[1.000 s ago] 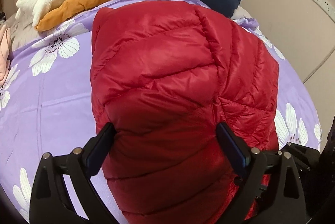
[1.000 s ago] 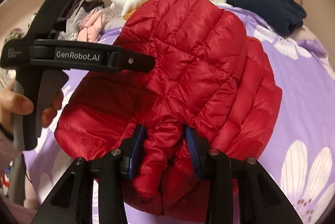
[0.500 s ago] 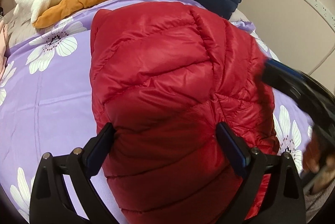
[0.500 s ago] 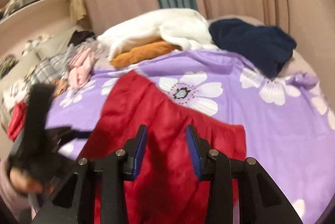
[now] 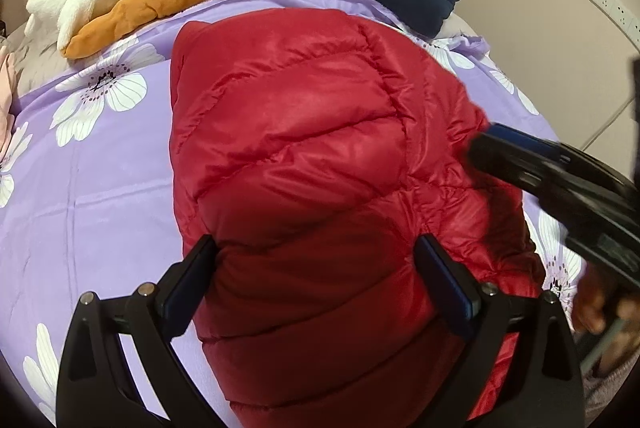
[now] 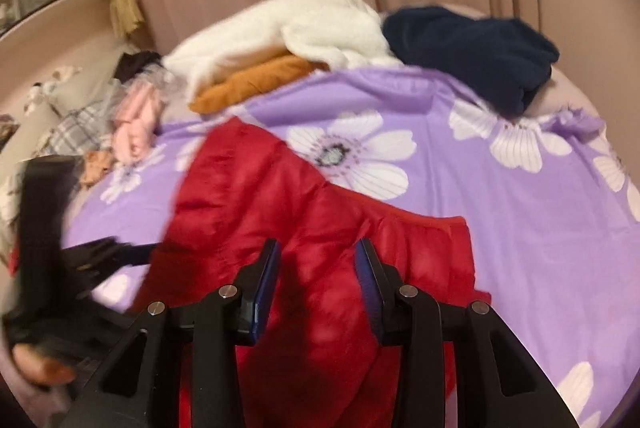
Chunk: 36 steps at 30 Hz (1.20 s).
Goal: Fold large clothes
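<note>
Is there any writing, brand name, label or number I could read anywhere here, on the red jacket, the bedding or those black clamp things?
None can be read.
Red puffer jacket: no label or logo shows.
Purple flowered bedspread: flowers only, no words.
Left gripper and right gripper: plain black, no lettering visible.
Left gripper's side in the right wrist view is too blurred to tell any print.

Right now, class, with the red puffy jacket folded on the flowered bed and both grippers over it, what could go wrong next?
1. The red jacket is puffy and slick; its fold may spring open if the left gripper, whose jaws straddle it, lets go.
2. The right gripper appears to hold nothing, so one side looks unsecured.
3. The two grippers sit close together and could collide over the purple sheet.
</note>
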Available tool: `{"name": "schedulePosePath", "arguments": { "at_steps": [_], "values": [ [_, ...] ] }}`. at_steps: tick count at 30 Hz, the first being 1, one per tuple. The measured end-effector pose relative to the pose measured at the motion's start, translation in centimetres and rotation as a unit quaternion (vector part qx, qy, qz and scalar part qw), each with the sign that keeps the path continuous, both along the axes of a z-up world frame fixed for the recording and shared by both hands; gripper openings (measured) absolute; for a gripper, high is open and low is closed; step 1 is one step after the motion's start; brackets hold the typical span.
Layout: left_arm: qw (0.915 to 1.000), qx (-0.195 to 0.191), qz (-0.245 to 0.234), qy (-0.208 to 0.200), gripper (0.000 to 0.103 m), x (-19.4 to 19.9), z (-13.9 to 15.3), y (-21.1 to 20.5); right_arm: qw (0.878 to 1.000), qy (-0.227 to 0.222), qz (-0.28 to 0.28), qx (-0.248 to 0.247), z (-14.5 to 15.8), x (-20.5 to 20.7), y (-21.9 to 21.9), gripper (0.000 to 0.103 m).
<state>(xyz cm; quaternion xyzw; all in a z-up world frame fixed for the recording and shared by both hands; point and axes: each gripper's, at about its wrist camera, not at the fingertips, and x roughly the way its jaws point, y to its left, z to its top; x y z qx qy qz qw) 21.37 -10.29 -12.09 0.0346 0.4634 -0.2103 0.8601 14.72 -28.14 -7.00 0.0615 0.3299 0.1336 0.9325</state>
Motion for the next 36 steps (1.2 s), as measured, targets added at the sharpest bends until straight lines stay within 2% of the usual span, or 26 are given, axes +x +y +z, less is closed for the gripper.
{"name": "schedulePosePath", "arguments": {
  "at_steps": [5,8,13,16,19,22,24,26,29,31,33,36],
  "values": [
    [1.0,-0.002,0.002,-0.003,0.098,-0.4,0.1,0.0,0.999,-0.027,0.045,0.004,0.8,-5.0,1.4,0.039],
    [1.0,-0.002,0.001,-0.005,0.098,-0.6,0.1,0.1,0.998,-0.014,0.049,-0.027,-0.5,-6.2,2.2,0.039],
    [1.0,0.0,-0.002,-0.007,0.098,-0.6,-0.1,0.0,0.996,0.028,0.042,-0.074,-4.0,-5.6,2.9,0.039],
    [0.9999,0.01,-0.005,-0.013,0.098,-0.8,-0.3,-0.2,0.996,0.037,0.041,-0.069,-5.1,-5.0,2.9,0.039],
    [0.9999,0.007,-0.002,-0.013,0.097,-1.0,0.0,0.2,0.997,0.04,0.039,-0.06,-4.8,-4.9,2.7,0.039],
    [0.9994,-0.03,0.014,-0.009,0.096,-1.4,0.9,2.1,0.998,0.031,0.036,-0.03,-3.6,-5.6,2.2,0.045],
    [0.997,-0.07,0.031,-0.011,0.097,-1.7,1.7,4.2,0.999,0.023,0.031,0.005,-2.8,-6.0,1.5,0.057],
    [0.992,-0.115,0.052,-0.007,0.099,-1.5,2.0,6.8,0.999,0.011,0.007,0.038,-2.0,-6.2,0.3,0.082],
    [0.9849,-0.154,0.078,0.018,0.101,-0.4,1.3,9.5,0.997,-0.003,-0.036,0.071,-1.2,-6.4,-1.2,0.097],
    [0.9781,-0.183,0.089,0.044,0.101,0.5,0.3,11.1,0.993,-0.002,-0.067,0.1,-1.2,-5.9,-2.6,0.101],
    [0.9713,-0.209,0.09,0.069,0.101,1.2,-0.9,11.8,0.988,0.025,-0.085,0.128,-2.0,-4.7,-3.7,0.102],
    [0.9553,-0.26,0.071,0.121,0.101,2.4,-2.9,12.0,0.977,0.07,-0.098,0.175,-3.7,-3.2,-5.2,0.102]
  ]
}}
